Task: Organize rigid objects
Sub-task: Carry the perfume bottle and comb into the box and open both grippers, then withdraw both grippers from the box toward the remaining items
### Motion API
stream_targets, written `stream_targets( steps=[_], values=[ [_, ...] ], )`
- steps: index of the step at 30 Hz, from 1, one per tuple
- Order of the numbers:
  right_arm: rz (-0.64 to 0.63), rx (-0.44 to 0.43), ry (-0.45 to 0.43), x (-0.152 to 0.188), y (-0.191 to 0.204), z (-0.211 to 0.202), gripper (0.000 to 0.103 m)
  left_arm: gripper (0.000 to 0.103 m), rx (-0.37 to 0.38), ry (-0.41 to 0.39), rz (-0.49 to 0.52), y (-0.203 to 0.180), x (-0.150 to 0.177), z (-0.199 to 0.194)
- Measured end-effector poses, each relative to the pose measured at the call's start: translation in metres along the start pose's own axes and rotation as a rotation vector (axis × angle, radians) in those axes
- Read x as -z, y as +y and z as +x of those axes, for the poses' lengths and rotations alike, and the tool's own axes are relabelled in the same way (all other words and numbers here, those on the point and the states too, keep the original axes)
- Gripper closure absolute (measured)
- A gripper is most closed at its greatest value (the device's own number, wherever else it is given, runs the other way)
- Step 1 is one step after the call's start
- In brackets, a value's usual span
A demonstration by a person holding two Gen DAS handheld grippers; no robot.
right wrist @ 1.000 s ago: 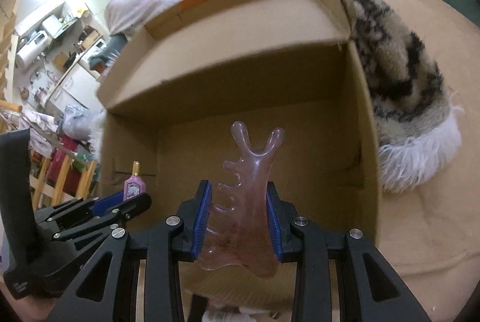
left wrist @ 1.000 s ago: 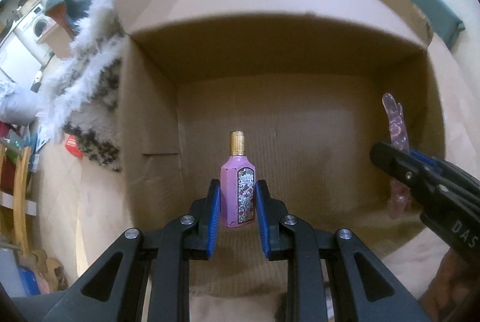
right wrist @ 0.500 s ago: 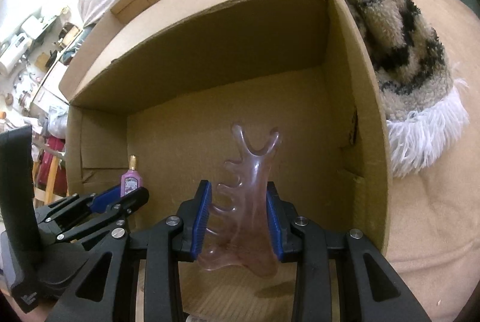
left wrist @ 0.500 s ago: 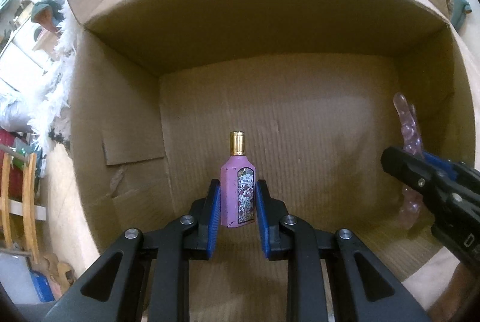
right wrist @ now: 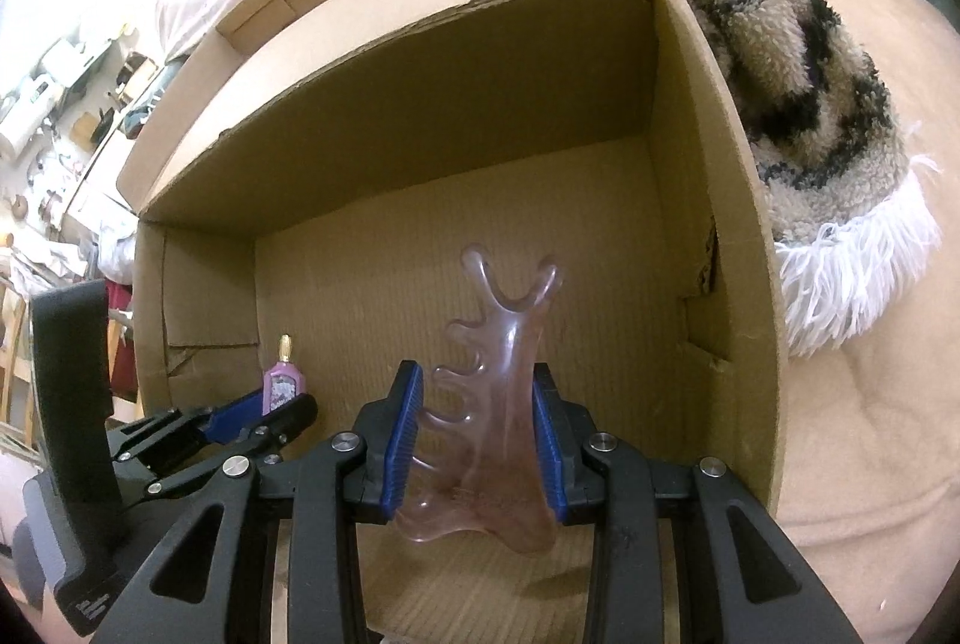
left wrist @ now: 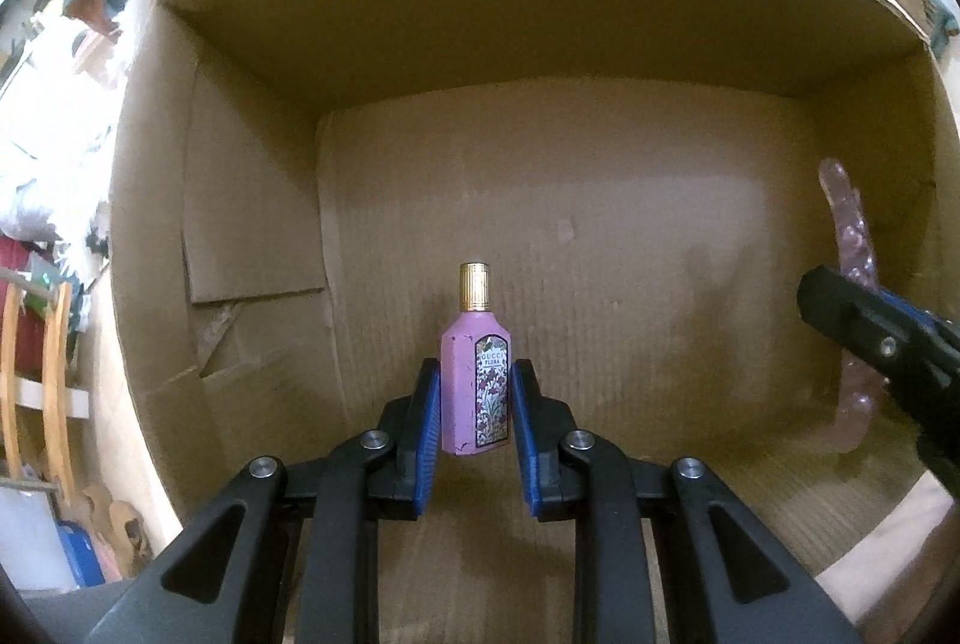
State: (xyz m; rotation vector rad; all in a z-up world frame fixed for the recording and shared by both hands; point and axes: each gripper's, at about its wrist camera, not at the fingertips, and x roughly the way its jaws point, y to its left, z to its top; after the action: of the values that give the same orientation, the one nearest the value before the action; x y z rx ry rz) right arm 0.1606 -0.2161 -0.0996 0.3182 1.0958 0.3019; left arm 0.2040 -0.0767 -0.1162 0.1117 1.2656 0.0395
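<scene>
Clutter of shelves and wooden slats at far left, outside the cardboard box. Inside, bare floor only; nothing set down yet, as far as both views show. Left gripper clamped on a pink perfume bottle, gold cap pointing away from the camera, blue pads pressed to both narrow sides, held over the box floor toward its left wall. Further right, right gripper closed on a translucent pink comb-shaped scraper, forked end pointing away, held over the floor nearer the right wall. Right of the box, a fuzzy patterned rug on a beige surface. Judged early: both items carried in but not released. Left to do: lowering each to the cardboard, loosening both grips, then fetching whatever else remains outside, unseen here.
</scene>
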Motion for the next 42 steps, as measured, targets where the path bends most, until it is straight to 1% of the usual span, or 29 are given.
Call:
stream_targets(
  steps=[3,6,7,8,9,10,12,14,15,16,17,18,19,20,21,25,26,29,31,34,35,42],
  values=[
    [-0.005,0.002,-0.026,-0.001,0.000,-0.006,0.067,0.083,0.000,-0.001,-0.011,0.004,-0.005,0.002],
    [-0.012,-0.008,-0.079,-0.003,0.000,-0.015,0.067,0.081,-0.002,0.000,-0.011,0.008,-0.007,0.003],
    [-0.014,-0.012,-0.088,-0.004,0.000,-0.018,0.067,0.077,-0.001,0.004,-0.011,0.008,-0.008,0.004],
    [-0.012,-0.017,-0.097,-0.004,0.000,-0.020,0.067,0.069,0.001,0.005,-0.011,0.009,-0.010,0.004],
    [-0.009,-0.021,-0.107,-0.005,0.000,-0.023,0.063,0.063,-0.001,0.001,-0.013,0.009,-0.011,0.003],
    [-0.005,-0.024,-0.117,-0.005,-0.001,-0.025,0.052,0.059,0.005,-0.006,-0.015,0.010,-0.011,0.000],
    [0.006,-0.053,-0.124,-0.007,-0.002,-0.032,0.046,0.052,0.025,-0.011,-0.012,0.009,-0.013,-0.002],
    [-0.002,-0.056,-0.141,-0.008,-0.001,-0.037,0.037,0.044,0.031,-0.017,-0.006,0.007,-0.015,-0.004],
    [-0.005,-0.052,-0.150,-0.008,0.000,-0.040,0.028,0.042,0.030,-0.023,-0.006,0.007,-0.016,-0.007],
    [-0.004,-0.057,-0.159,-0.009,0.000,-0.043,0.022,0.039,0.028,-0.032,-0.009,0.007,-0.018,-0.009],
    [0.000,-0.071,-0.162,-0.010,0.000,-0.046,0.021,0.038,0.029,-0.040,-0.014,0.008,-0.017,-0.013],
    [0.007,-0.084,-0.161,-0.010,-0.001,-0.047,0.017,0.038,0.032,-0.044,-0.018,0.009,-0.018,-0.014],
    [0.013,-0.089,-0.160,-0.010,-0.003,-0.049,0.010,0.038,0.033,-0.045,-0.022,0.010,-0.019,-0.016],
    [0.022,-0.094,-0.159,-0.011,-0.004,-0.050,0.006,0.038,0.033,-0.046,-0.031,0.014,-0.011,-0.017],
    [0.028,-0.100,-0.163,-0.011,-0.005,-0.052,0.004,0.038,0.034,-0.047,-0.036,0.015,-0.011,-0.018],
    [0.025,-0.103,-0.155,-0.012,-0.005,-0.052,0.004,0.038,0.037,-0.053,-0.053,0.025,-0.011,-0.024],
    [0.024,-0.104,-0.154,-0.011,-0.005,-0.052,0.003,0.038,0.036,-0.058,-0.057,0.023,0.001,-0.033],
    [0.021,-0.108,-0.152,-0.011,0.000,-0.052,0.003,0.038,0.036,-0.067,-0.063,0.028,0.003,-0.038],
    [0.019,-0.108,-0.155,-0.011,0.000,-0.053,0.003,0.038,0.037,-0.074,-0.067,0.027,0.009,-0.044],
    [0.024,-0.107,-0.159,-0.009,0.002,-0.056,0.003,0.038,0.036,-0.086,-0.069,0.026,0.014,-0.064],
    [0.027,-0.109,-0.161,-0.009,0.001,-0.057,0.003,0.038,0.035,-0.091,-0.070,0.029,0.021,-0.067],
    [0.041,-0.097,-0.174,-0.005,0.000,-0.065,0.003,0.038,0.041,-0.117,-0.089,0.039,0.034,-0.088]
  ],
)
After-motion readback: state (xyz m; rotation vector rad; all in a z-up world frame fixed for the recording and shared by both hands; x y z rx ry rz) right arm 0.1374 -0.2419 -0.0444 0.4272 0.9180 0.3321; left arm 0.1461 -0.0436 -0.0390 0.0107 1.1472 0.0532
